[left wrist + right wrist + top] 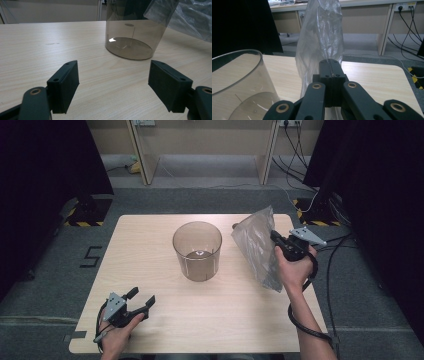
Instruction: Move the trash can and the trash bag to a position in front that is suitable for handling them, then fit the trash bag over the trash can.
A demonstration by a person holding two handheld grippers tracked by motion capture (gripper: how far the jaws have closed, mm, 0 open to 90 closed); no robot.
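The right claw (276, 241) is clamped on a crumpled clear plastic bag (257, 247), its two black jaws pressed flat together with the film pinched between them. In the high view that bag hangs lifted over the right part of the pale wooden table (165, 320), near the right edge and closer to the far right corner than to the near one, its lower end reaching down toward the table. The right gripper view shows what the high view cannot: the bag (319, 40) rises as a tall twisted sheet straight above the shut jaws, and the film enters the seam between them.

The left claw (141, 299) stands apart, with nothing between its jaws, held low near the near left corner of the table. The left gripper view shows bare wood grain between the two pads, and beyond them the round base of the smoky translucent plastic cylinder bin (132, 37), with a bright glint on its floor and a corner of the bag (175, 15) hanging at its upper right.

The bin (197, 251) stands upright about the middle of the table, open at the top, just left of the bag. The right gripper view shows its rim and curved wall (242, 75) close at the lower left.

On the grey floor left of the table, black tape (90, 256) forms what reads as a figure 5; no brand or label is legible on bin or bag
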